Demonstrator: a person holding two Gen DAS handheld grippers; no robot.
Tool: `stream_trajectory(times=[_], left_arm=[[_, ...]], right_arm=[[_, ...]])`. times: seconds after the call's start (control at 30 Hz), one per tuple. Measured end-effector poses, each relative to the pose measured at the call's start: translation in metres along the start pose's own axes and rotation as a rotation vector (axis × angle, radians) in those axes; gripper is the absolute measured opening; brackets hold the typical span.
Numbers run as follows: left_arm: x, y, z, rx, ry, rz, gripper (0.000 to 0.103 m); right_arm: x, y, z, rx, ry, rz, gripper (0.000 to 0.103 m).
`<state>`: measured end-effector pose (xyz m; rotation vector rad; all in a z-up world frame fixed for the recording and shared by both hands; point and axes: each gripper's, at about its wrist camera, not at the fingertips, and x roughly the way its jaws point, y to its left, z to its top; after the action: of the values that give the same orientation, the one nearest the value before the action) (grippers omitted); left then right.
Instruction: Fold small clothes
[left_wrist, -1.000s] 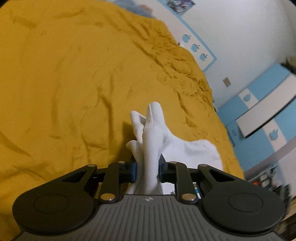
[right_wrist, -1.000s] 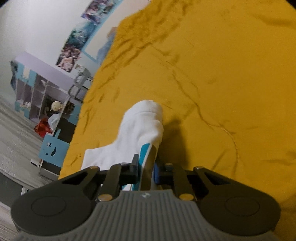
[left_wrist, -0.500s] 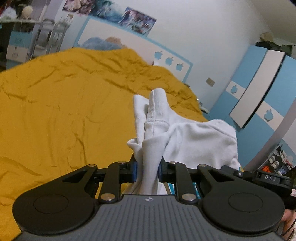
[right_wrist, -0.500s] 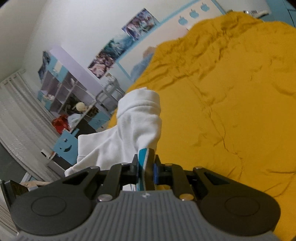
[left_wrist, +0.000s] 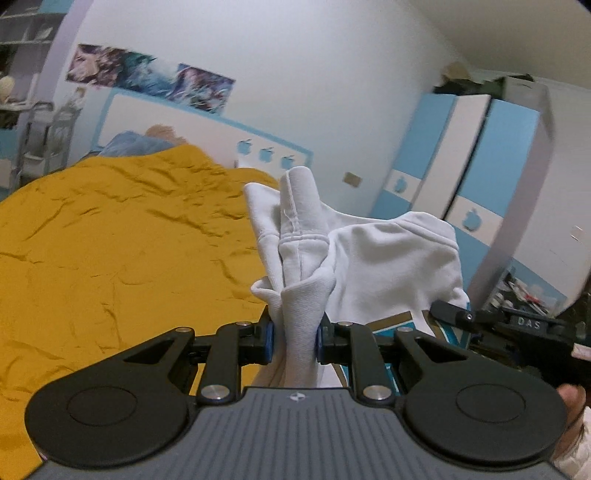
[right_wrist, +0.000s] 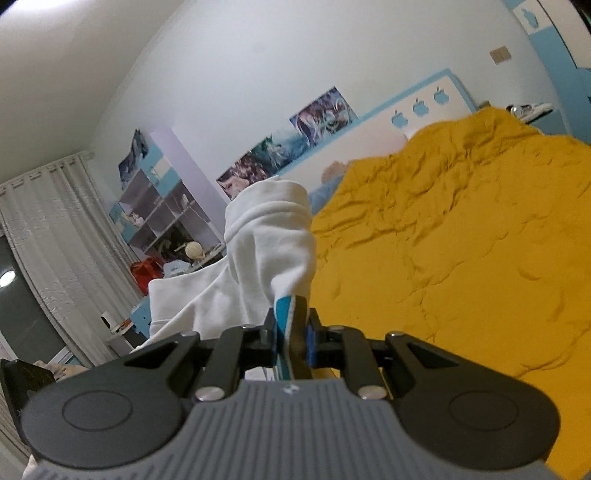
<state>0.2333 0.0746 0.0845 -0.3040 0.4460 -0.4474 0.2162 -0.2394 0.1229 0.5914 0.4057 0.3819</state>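
A small white garment with teal and gold trim hangs in the air between my two grippers, above the yellow bedspread. My left gripper is shut on a bunched white edge of it. My right gripper is shut on another edge with teal trim; the white cloth bulges up in front of its jaws. The right gripper's black body shows at the right of the left wrist view. The garment's lower part is hidden behind the grippers.
The yellow bedspread covers the bed, with a white and blue headboard behind it. A blue and white wardrobe stands to the right. Shelves and a grey curtain stand on the left side.
Both grippers have lifted the garment up off the bedspread and tilted up, so the walls and furniture now fill the views. Both stay shut on the cloth.
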Motion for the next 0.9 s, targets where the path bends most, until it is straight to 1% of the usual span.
stream_trajectory(times=[0.17,0.27,0.43,0.53,0.63,0.73,0.9], left_arm=[[-0.017,-0.024,-0.015,0.008,0.001,-0.051,0.022],[-0.02,-0.031,-0.027,0.005,0.021,-0.072,0.022],[-0.019,-0.032,-0.05,-0.015,0.07,-0.078,0.022],[-0.015,-0.028,-0.059,-0.024,0.102,-0.069,0.022],[-0.006,-0.021,-0.065,-0.031,0.137,-0.048,0.022],[0.004,-0.011,-0.07,-0.049,0.16,-0.028,0.022],[0.024,0.006,-0.077,-0.066,0.208,-0.012,0.022]], right_arm=[[-0.06,0.002,-0.004,0.011,-0.006,-0.009,0.009],[-0.09,0.003,-0.013,0.004,-0.002,-0.027,0.009],[-0.117,-0.003,-0.031,-0.001,0.03,-0.07,0.009],[-0.124,-0.011,-0.043,0.007,0.05,-0.086,0.009],[-0.118,-0.023,-0.053,0.035,0.078,-0.098,0.009],[-0.105,-0.033,-0.061,0.055,0.108,-0.105,0.009],[-0.072,-0.051,-0.064,0.074,0.163,-0.129,0.009]])
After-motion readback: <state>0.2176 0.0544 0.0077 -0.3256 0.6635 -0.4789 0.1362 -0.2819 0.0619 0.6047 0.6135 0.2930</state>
